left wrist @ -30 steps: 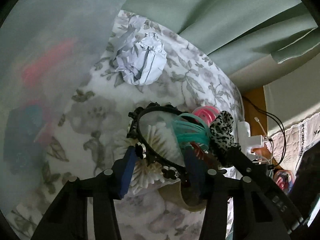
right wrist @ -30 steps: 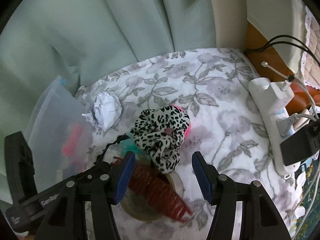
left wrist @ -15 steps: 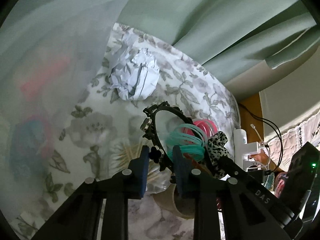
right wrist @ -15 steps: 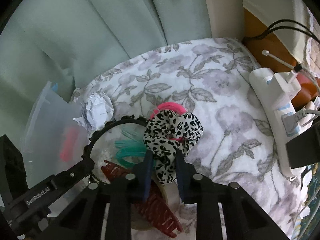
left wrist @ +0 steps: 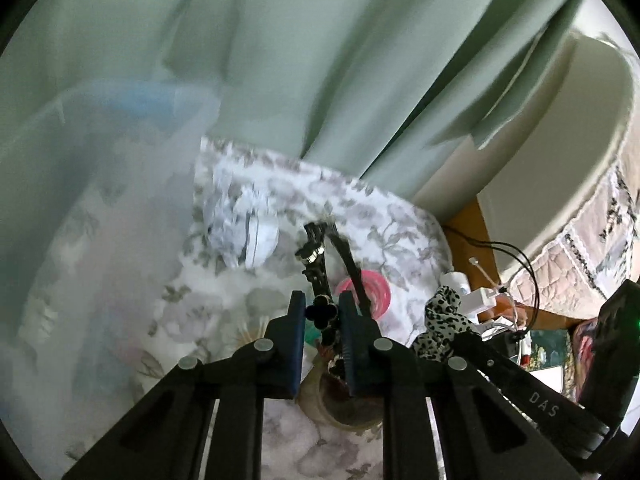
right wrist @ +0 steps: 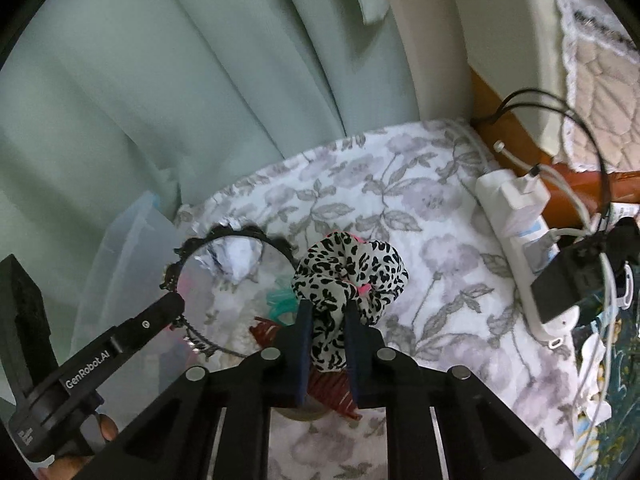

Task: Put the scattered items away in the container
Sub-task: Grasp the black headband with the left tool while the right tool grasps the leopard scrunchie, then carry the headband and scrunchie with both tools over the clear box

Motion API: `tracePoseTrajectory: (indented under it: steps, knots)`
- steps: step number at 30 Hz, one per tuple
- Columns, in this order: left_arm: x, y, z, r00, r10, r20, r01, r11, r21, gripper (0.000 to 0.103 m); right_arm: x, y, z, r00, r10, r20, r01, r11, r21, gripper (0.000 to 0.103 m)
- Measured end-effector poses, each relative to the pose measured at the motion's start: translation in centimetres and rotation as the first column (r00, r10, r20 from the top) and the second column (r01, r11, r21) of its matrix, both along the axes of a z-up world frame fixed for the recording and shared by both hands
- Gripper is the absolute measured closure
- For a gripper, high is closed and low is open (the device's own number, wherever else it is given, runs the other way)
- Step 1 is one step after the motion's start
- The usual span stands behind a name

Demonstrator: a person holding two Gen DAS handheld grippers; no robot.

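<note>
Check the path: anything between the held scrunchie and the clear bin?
Partly. The leopard scrunchie, pinched in the right gripper, has the left gripper and its black headband hanging between it and the clear bin. The crumpled paper lies lower, beside the bin.

The left gripper [left wrist: 322, 318], wide open around the black decorated headband [left wrist: 320, 268] a second ago, was seen closing its jaws on the band at a clover-shaped ornament, and the headband was raised off the floral-printed cloth [left wrist: 392, 224] and tipped nearly upright. The right gripper [right wrist: 326, 322], earlier open on either side of the leopard-print fabric scrunchie [right wrist: 352, 268], was clamped onto it, and the scrunchie was lifted clear of the pink coil hair tie [left wrist: 374, 290] and the teal coil hair tie [right wrist: 280, 304], which were left uncovered.
</note>
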State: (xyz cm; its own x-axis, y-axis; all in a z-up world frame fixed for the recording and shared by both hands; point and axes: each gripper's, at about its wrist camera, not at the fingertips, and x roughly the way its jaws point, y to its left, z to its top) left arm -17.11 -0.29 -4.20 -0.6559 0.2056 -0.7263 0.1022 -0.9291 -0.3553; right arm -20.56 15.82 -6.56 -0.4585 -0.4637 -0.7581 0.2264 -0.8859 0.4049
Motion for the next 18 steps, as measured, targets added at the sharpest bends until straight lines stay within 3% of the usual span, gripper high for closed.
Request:
tracePoseTrajectory:
  steps: [18]
  knots:
    - [4.4, -0.4, 7.8, 0.983, 0.01, -0.182, -0.024, 0.997, -0.074, 0.087, 4.5, 2.4, 5.8, 0.99, -0.035, -0.14, 0.023, 0.996, -0.084, 0.087]
